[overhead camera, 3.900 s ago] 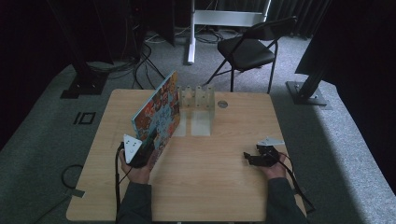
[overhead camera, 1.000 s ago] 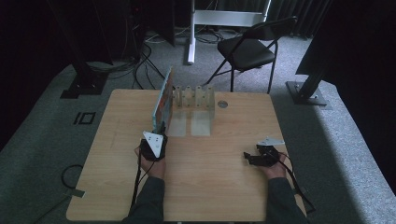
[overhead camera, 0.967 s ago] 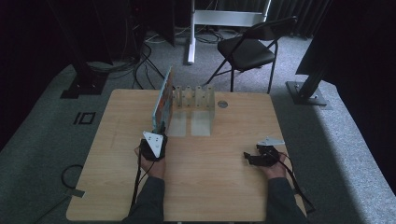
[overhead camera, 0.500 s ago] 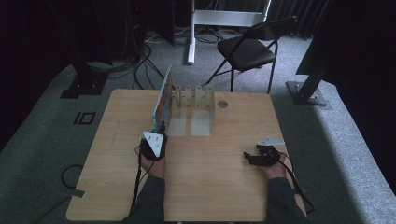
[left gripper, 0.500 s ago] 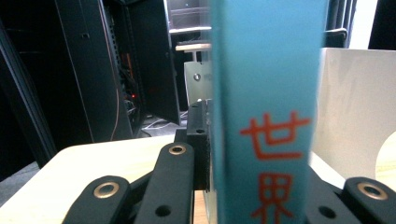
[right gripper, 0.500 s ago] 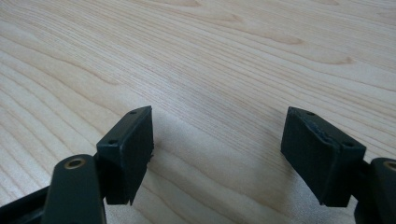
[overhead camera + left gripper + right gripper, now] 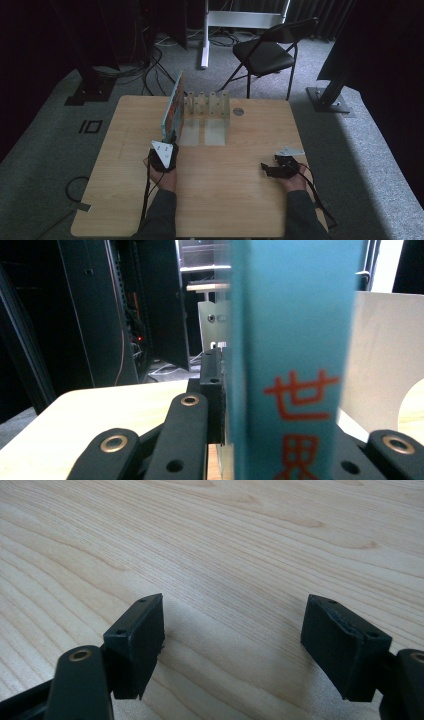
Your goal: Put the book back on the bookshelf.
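A thin book with a colourful cover stands upright on edge on the wooden table, right against the left end of a pale slotted rack. My left gripper is shut on the book's near end. In the left gripper view the teal spine with orange characters rises between the jaws of my left gripper, and a pale rack panel stands to its right. My right gripper rests low at the table's right front, open. Bare wood lies between the pads of my right gripper.
A small round disc lies on the table right of the rack. Behind the table stand a black folding chair, a white stand and dark equipment racks. Cables run over the grey carpet.
Since the earliest frame the book has swung from a tilted, cover-showing pose to upright and edge-on beside the rack, and my left gripper moved right with it. Nothing changed in the last second.
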Available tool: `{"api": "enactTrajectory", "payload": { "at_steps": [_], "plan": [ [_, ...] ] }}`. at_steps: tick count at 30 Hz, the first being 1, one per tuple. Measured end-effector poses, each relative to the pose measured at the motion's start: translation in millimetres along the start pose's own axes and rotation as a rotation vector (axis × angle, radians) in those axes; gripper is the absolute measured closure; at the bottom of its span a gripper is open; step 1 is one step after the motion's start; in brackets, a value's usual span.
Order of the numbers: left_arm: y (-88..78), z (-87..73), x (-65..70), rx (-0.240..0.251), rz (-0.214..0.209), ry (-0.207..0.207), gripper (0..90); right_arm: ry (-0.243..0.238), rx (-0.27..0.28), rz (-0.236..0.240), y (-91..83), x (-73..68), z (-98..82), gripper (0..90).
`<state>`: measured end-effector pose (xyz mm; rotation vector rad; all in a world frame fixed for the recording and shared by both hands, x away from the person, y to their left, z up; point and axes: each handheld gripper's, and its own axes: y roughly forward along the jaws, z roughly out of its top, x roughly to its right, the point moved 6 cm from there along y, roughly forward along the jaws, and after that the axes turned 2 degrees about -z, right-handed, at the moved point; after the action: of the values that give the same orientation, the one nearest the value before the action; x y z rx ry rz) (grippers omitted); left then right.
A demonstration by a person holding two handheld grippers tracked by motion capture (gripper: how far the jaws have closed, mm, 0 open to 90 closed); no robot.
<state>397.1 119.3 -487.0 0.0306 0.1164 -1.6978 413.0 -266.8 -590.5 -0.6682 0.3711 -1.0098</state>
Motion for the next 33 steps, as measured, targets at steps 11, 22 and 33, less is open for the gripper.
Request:
{"api": "enactTrajectory", "payload": {
  "at_steps": [11, 22, 33],
  "plan": [
    [-1.9, -1.8, -2.9, -0.005, -0.007, -0.006, 80.5, 0.001, -0.001, -0.002, 0.0, -0.3, 0.0, 25.2],
    [-4.4, -4.7, -4.9, -0.01, -0.018, -0.031, 80.7, 0.001, -0.001, -0.002, 0.0, -0.3, 0.0, 25.2],
    [-6.8, -8.2, -8.2, -0.016, -0.025, -0.059, 80.8, 0.0, -0.001, -0.002, 0.0, -0.3, 0.0, 25.2]
  ]
}}
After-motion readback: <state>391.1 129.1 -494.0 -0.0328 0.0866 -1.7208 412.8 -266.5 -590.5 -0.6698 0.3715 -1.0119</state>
